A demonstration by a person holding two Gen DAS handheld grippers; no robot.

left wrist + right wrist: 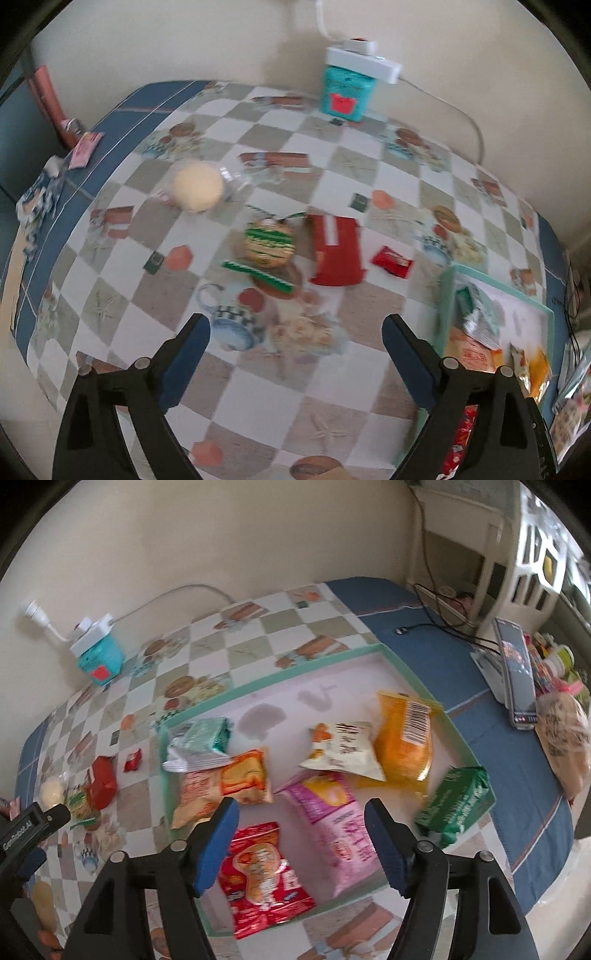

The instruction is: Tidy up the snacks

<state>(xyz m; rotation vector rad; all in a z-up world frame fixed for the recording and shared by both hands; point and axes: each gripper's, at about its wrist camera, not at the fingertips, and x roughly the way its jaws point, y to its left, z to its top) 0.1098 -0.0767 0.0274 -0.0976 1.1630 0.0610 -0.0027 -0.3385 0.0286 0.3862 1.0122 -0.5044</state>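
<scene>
Here both tongs, left tongs and right tongs, gape empty; the red packet lies mid-frame beyond the left, long axis running away, outside the tray.

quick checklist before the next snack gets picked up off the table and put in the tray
1. Left tongs empty, jaws apart: ok.
2. Right tongs empty, jaws apart: ok.
3. Loose snacks lie on the tablecloth: round cream bun, green-striped cookie pack, red box, small red packet: ok.
4. Clear path from the left tongs to the cookie pack: ok.
5. Free floor in the mint-rimmed tray: ok, at its far end.
6. Green packet fully inside the tray: not ok, it leans on the rim.
</scene>
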